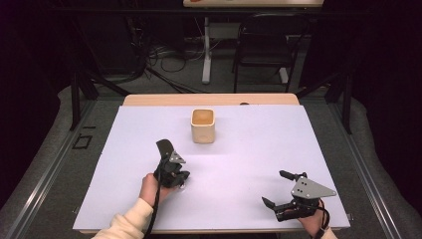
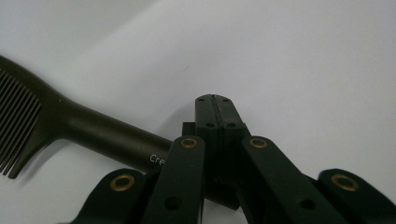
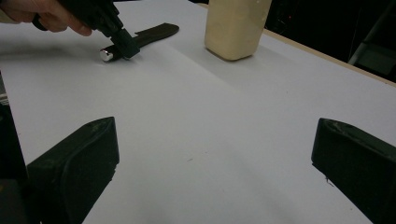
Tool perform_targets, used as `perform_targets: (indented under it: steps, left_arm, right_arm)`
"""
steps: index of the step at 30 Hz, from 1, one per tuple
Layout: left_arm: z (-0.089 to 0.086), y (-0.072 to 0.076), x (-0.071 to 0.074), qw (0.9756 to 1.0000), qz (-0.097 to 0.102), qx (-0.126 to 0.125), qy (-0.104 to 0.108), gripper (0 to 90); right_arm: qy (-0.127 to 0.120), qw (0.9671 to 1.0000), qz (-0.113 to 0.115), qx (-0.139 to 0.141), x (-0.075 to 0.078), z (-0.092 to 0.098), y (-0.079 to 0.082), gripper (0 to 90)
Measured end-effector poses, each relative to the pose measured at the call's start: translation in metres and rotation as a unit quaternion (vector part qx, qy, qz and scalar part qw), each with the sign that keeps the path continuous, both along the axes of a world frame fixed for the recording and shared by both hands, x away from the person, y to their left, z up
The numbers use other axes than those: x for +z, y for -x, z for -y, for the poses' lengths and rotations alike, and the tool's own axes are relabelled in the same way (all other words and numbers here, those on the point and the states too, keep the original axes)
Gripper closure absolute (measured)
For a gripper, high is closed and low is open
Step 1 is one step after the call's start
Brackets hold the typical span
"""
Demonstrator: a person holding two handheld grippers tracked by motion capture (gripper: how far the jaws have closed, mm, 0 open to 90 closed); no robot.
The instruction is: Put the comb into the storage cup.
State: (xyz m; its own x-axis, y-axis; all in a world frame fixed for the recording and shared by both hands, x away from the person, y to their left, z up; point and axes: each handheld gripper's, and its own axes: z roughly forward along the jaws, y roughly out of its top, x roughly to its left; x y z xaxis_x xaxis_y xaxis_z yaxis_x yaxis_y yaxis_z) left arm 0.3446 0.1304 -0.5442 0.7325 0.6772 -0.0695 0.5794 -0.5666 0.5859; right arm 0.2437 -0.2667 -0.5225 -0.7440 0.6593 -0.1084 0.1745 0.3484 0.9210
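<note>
Dark room all around, and in the middle a worktop [image 1: 278, 149] covered with a white sheet. On it, the left claw [image 2: 215, 109] has its jaws pressed together on the handle end of a dark comb [image 2: 70, 123], with the comb lying flat on the sheet. In the left gripper view the comb runs out from under the jaws toward 10 o'clock, teeth at the far end. In the high view the comb [image 1: 164, 148] points from the left claw [image 1: 171, 172] toward 11 o'clock, so its long axis goes away from the person. A beige cup [image 1: 203, 126] stands upright at about 1 o'clock from this claw, near but apart. I judge the comb must travel that way, teeth end leading. The right claw [image 1: 276, 191] rests well apart at 4 o'clock, jaws spread wide and holding nothing, so the left hand is the nearer one.
</note>
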Motion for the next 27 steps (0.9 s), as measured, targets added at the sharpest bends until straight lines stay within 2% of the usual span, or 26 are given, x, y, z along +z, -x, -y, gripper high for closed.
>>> perform_targets:
  steps: [27]
  left_arm:
    - [-0.02,0.007,0.002,0.9996,-0.001,0.024,-0.014,90.0]
  right_arm:
    - [0.0,1.0,0.0,-0.002,0.0,0.0,0.0,0.3]
